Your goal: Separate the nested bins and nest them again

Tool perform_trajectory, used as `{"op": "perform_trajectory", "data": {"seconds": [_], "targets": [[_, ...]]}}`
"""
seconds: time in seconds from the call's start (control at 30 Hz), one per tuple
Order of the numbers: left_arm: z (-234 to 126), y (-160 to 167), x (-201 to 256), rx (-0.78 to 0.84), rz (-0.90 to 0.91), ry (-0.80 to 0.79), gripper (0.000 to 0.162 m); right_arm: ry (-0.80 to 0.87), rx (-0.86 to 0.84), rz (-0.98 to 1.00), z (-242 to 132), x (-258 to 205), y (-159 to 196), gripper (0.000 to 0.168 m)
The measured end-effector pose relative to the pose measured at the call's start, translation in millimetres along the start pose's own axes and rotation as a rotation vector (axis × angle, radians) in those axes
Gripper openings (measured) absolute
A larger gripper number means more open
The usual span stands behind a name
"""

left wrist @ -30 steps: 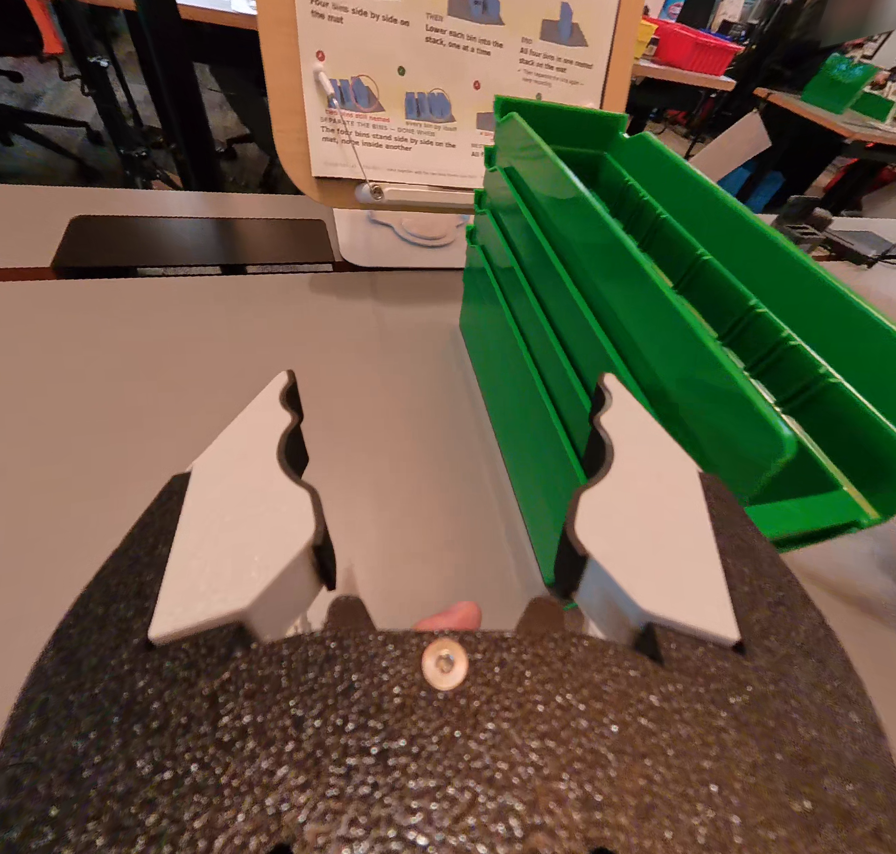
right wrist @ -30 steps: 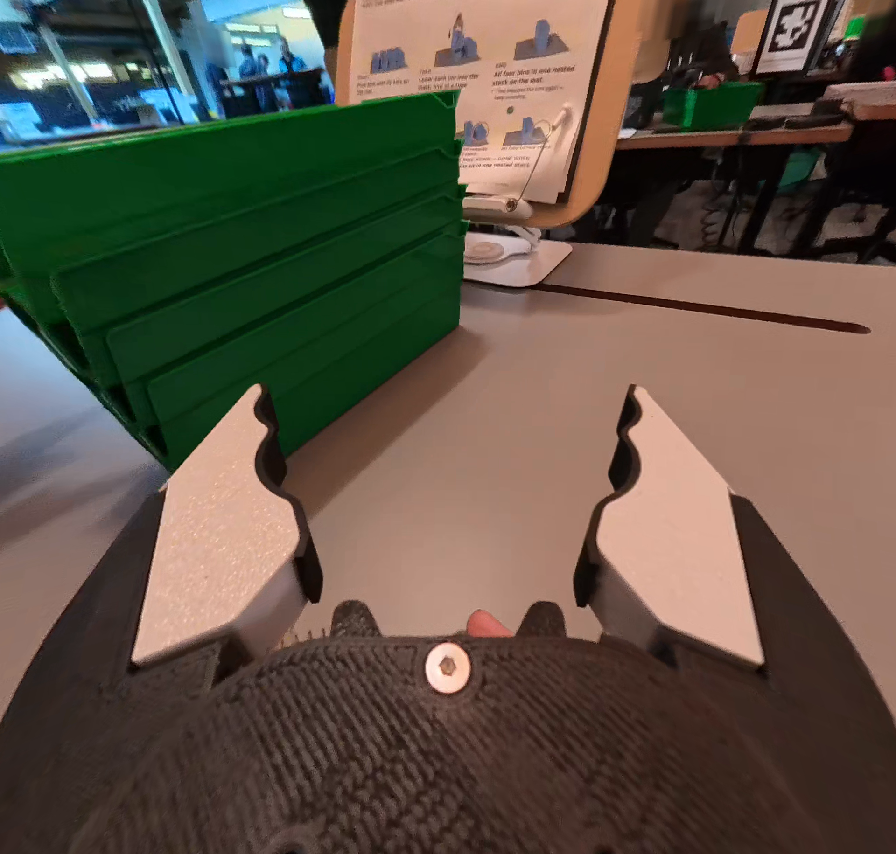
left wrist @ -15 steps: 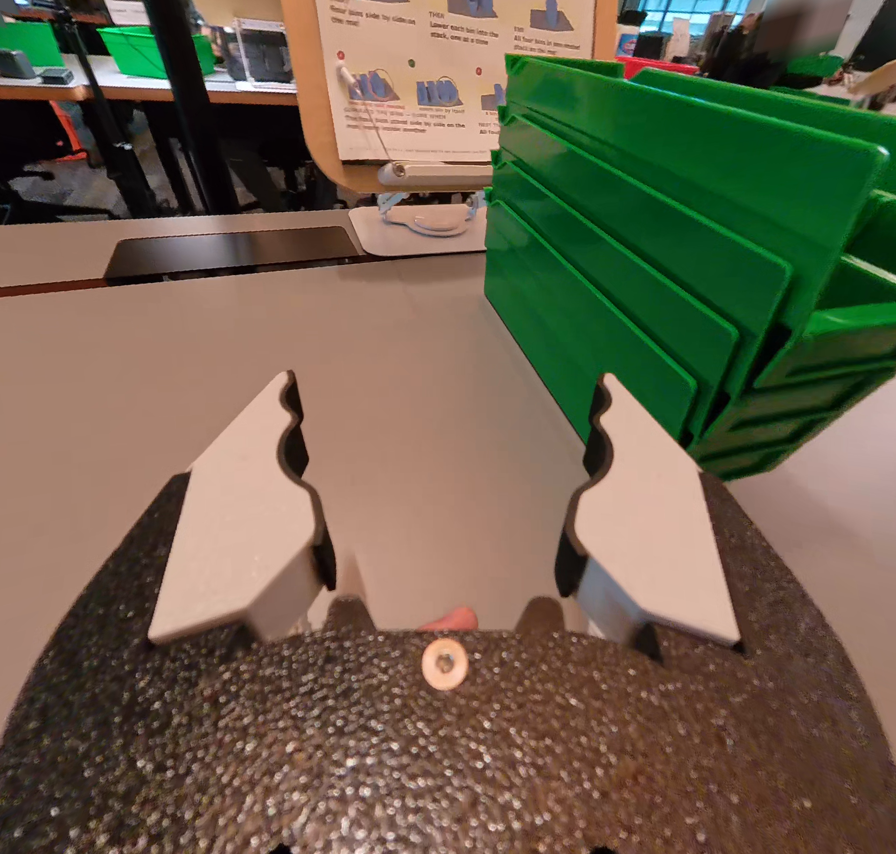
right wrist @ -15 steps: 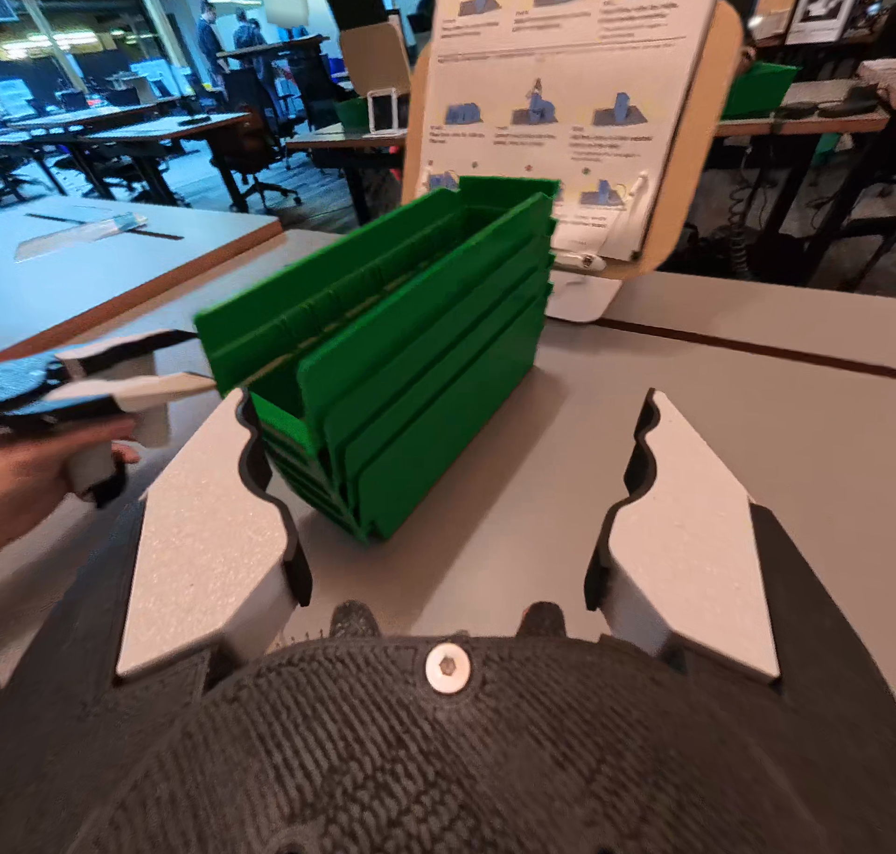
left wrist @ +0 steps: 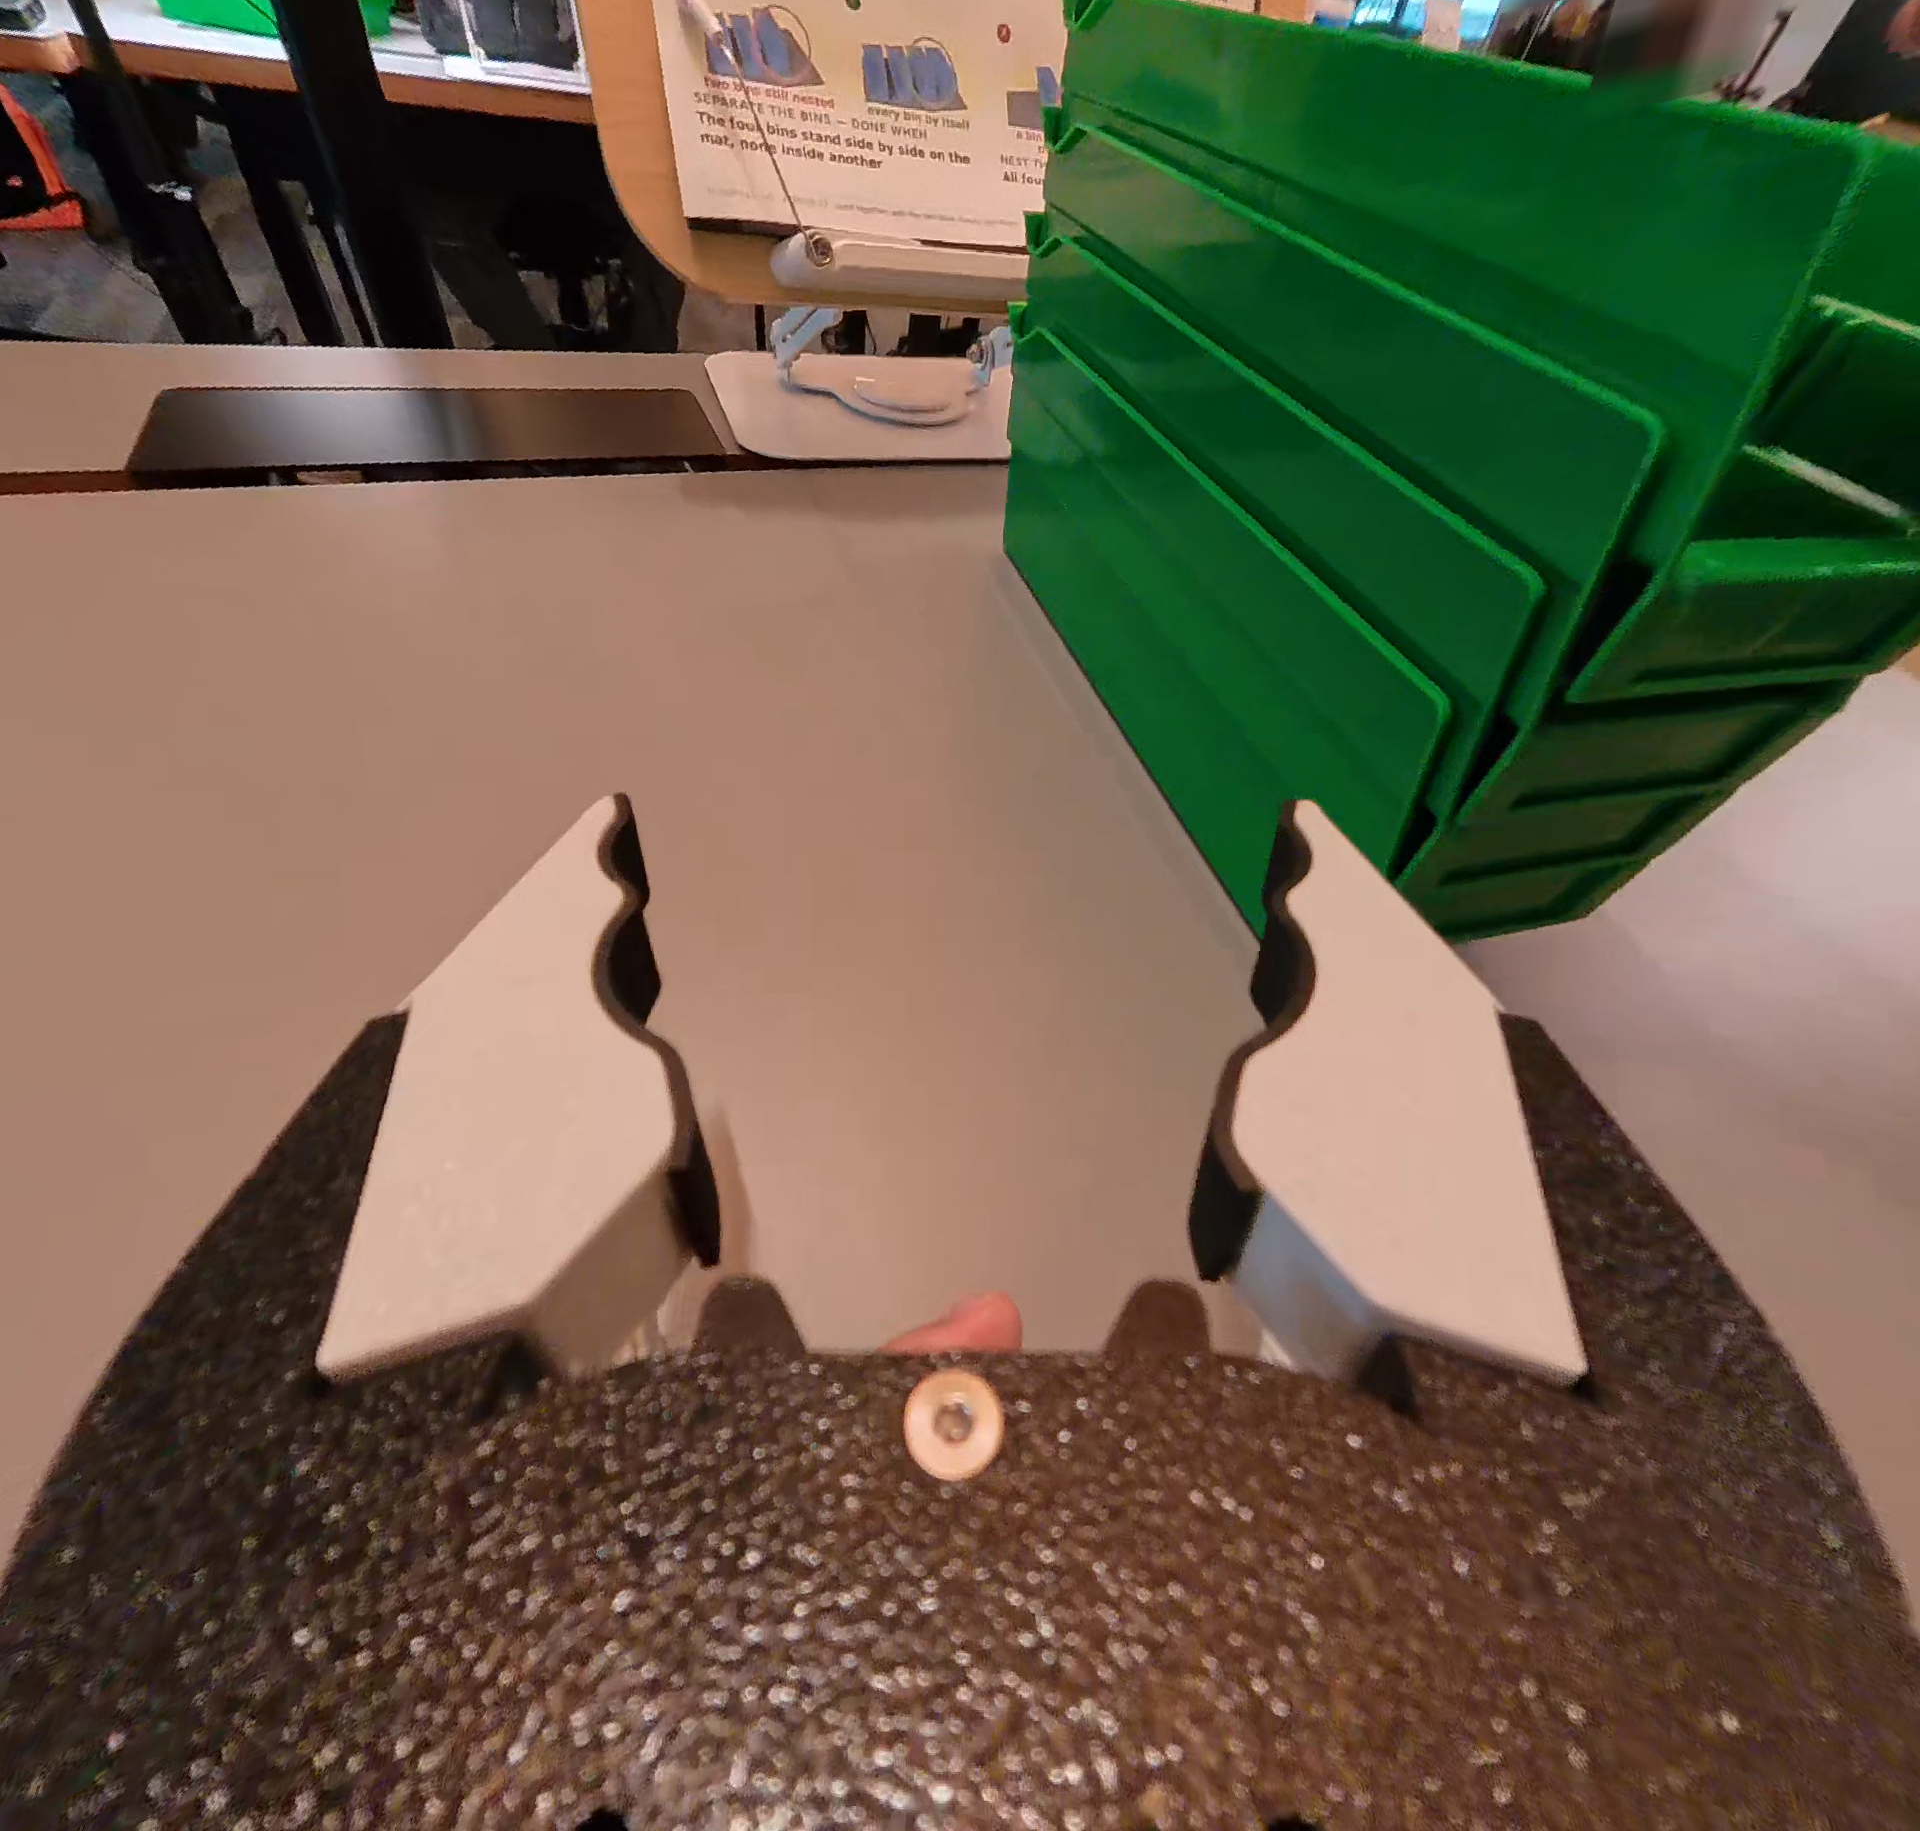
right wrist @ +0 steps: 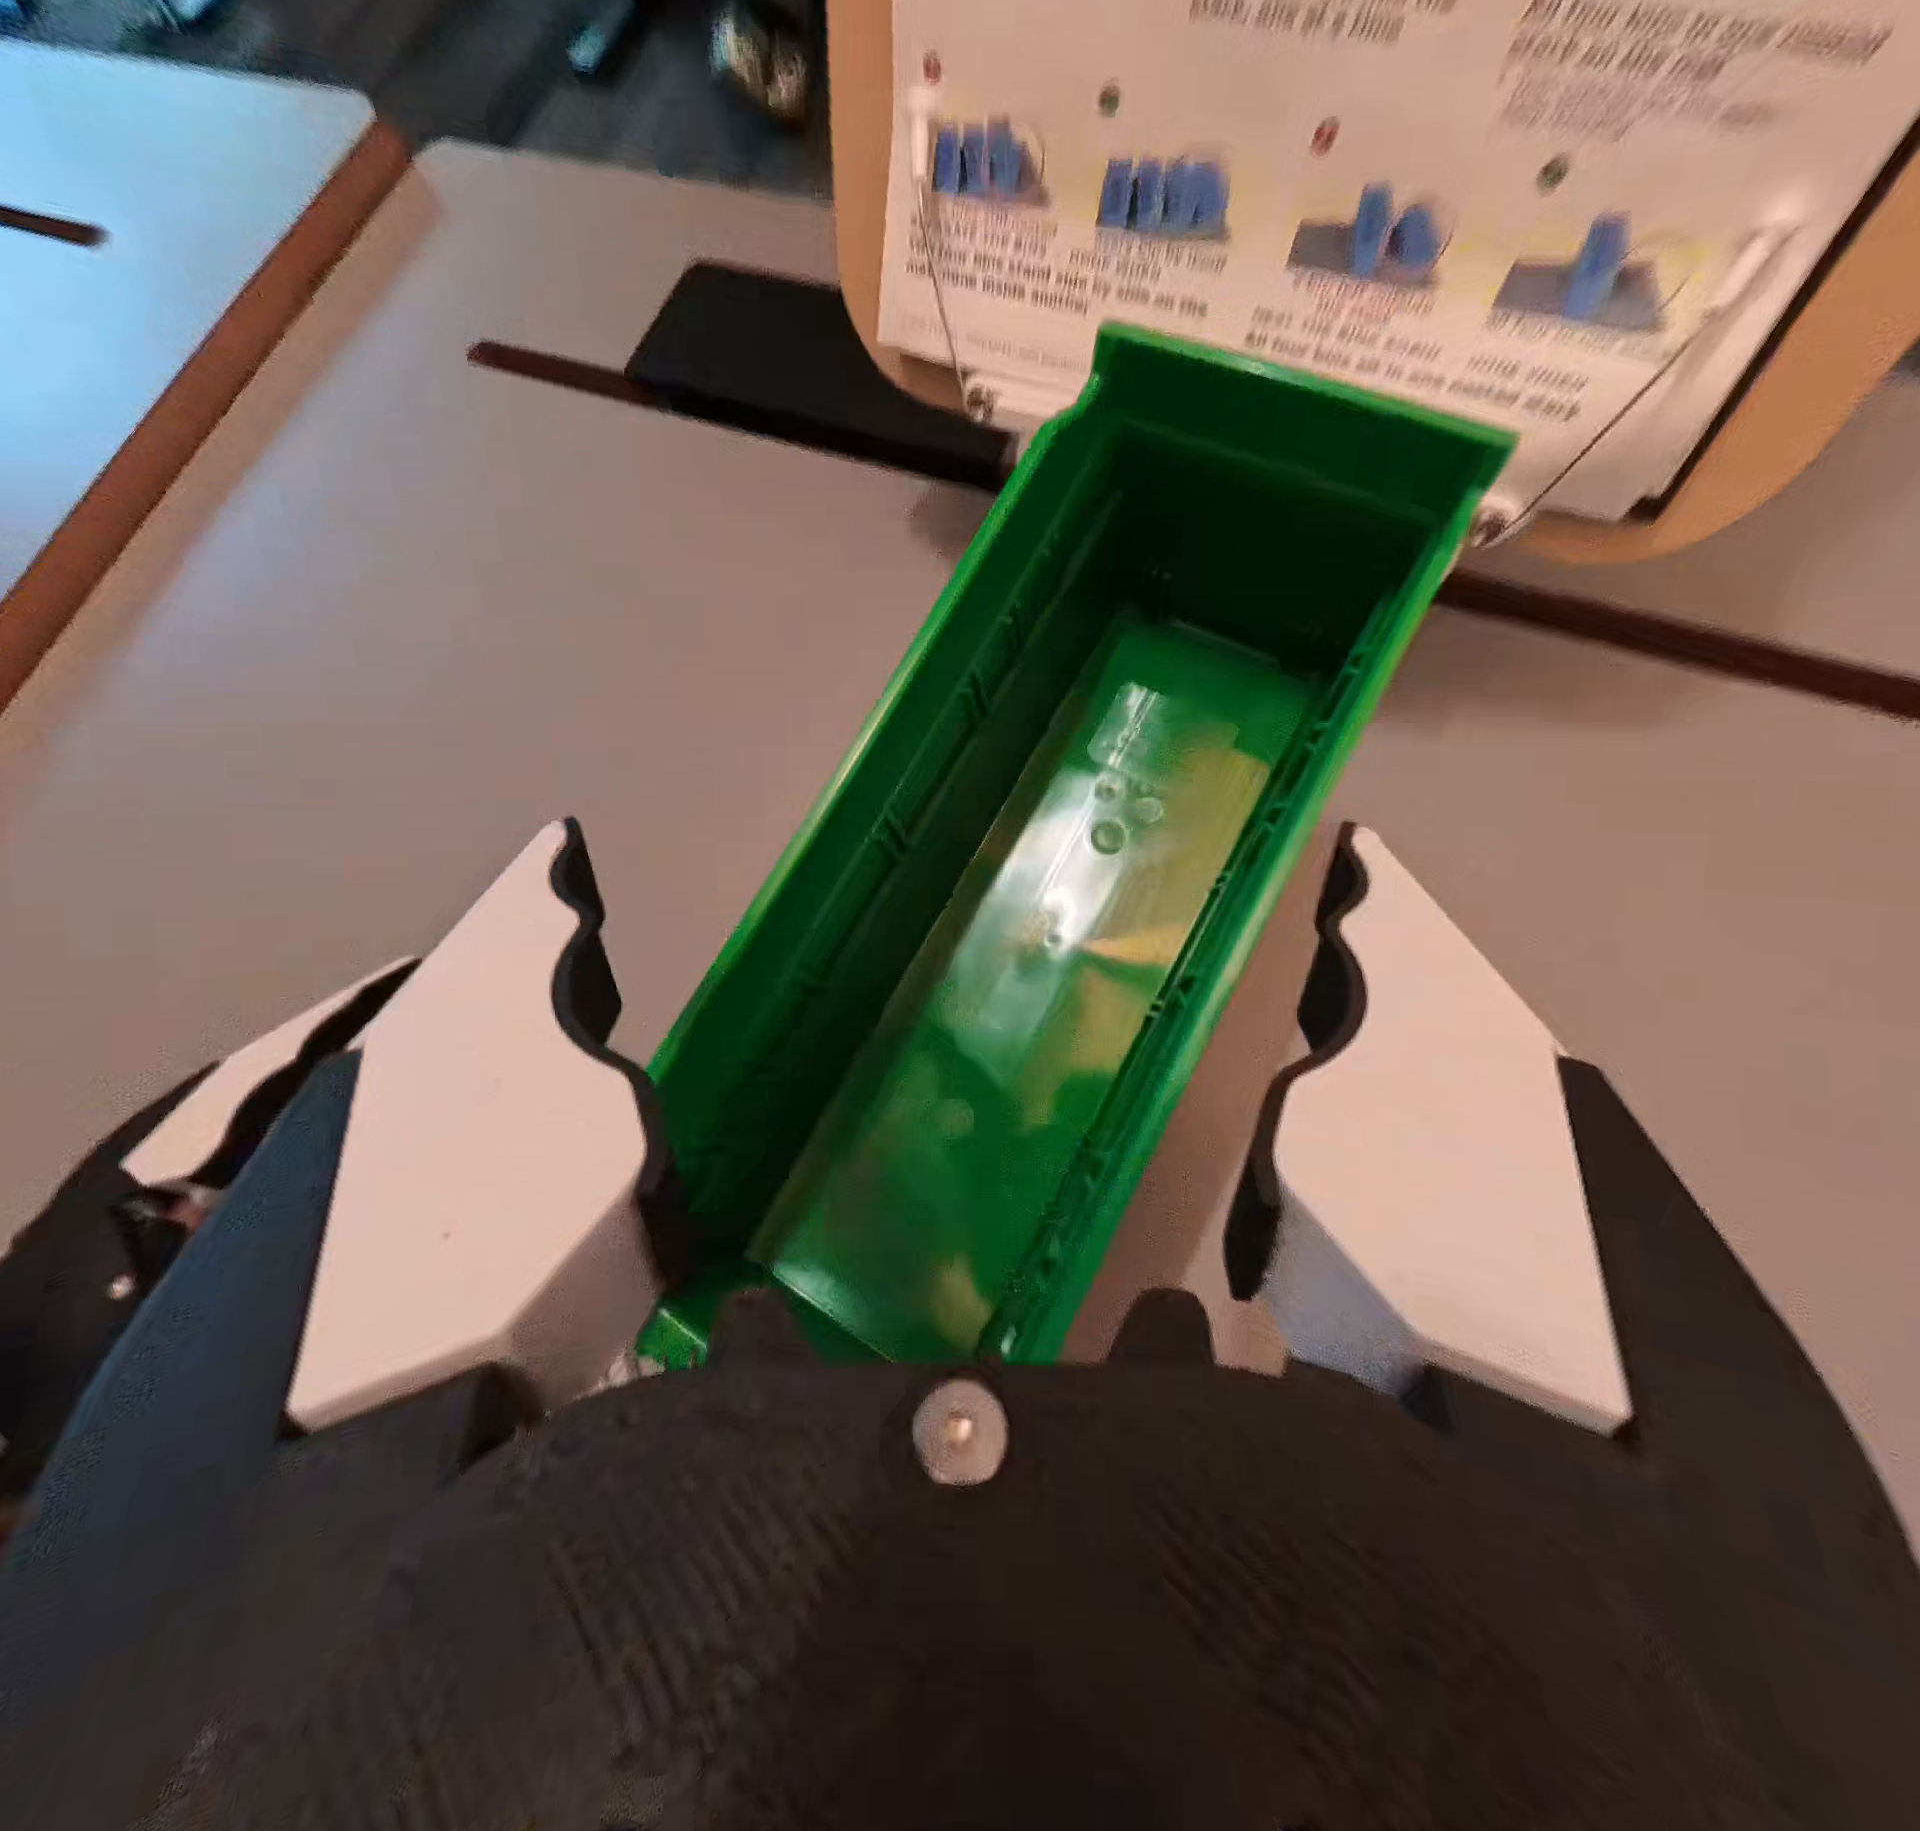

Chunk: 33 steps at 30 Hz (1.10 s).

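A stack of several nested green bins (left wrist: 1299, 451) stands on the grey table (left wrist: 520, 690), to the right of my left gripper (left wrist: 958, 810). That gripper is open and empty, low beside the stack's near left corner, with its right finger (left wrist: 1382, 1075) just short of the lowest bin. My right gripper (right wrist: 958, 831) is open above the stack and looks down into the top bin (right wrist: 1091, 950), which is empty. Its fingers straddle the bin's near end: the left finger (right wrist: 488, 1106) is at the left wall and the right finger (right wrist: 1444, 1137) stands clear of the right wall. Part of the left gripper (right wrist: 249, 1064) shows at lower left.
A tan board with an instruction sheet (left wrist: 883, 67) stands on a white base just behind the bins; it also shows in the right wrist view (right wrist: 1351, 119). A dark slot panel (left wrist: 416, 425) lies in the table at the back left. Another table (right wrist: 156, 171) stands to the far left.
My right gripper has risen from beside the stack and tipped down over the top bin's near end. My left gripper has dropped lower and moved a little closer along the stack's left side.
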<state>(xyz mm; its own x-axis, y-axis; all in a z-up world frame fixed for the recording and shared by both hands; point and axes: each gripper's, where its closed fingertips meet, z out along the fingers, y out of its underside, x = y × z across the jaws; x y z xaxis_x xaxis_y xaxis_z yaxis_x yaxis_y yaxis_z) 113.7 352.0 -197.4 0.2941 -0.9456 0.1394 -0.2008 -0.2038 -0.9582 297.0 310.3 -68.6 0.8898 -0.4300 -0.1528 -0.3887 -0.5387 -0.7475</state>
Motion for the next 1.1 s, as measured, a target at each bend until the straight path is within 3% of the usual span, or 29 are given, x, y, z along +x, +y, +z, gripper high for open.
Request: {"op": "perform_trajectory", "data": {"seconds": [0.13,0.27,0.33,0.47,0.67,0.8,1.0,1.1], "targets": [[1,-2,8,0.001,-0.007,0.036,0.116,0.018,-0.075,0.114,22,-5,-9,0.124],[0,-2,11,-0.020,0.021,0.042,0.116,0.198,-0.167,0.140,37,17,-3,0.126],[-1,0,13,-0.052,0.034,0.050,0.116,0.247,-0.191,0.146,36,23,-3,0.117],[-9,-2,14,-0.066,0.055,0.062,0.116,0.390,-0.255,0.100,26,42,4,0.120],[-22,-23,19,0.015,0.022,0.112,0.116,0.331,-0.266,0.216,25,32,17,0.116],[-25,-28,25,0.038,0.005,0.144,0.116,0.352,-0.287,0.194,27,30,21,0.116],[-25,-24,19,0.016,0.021,0.129,0.116,0.348,-0.290,0.243,41,33,25,0.122],[-24,-21,16,0.002,0.008,0.127,0.116,0.354,-0.316,0.260,46,36,32,0.134]]}}
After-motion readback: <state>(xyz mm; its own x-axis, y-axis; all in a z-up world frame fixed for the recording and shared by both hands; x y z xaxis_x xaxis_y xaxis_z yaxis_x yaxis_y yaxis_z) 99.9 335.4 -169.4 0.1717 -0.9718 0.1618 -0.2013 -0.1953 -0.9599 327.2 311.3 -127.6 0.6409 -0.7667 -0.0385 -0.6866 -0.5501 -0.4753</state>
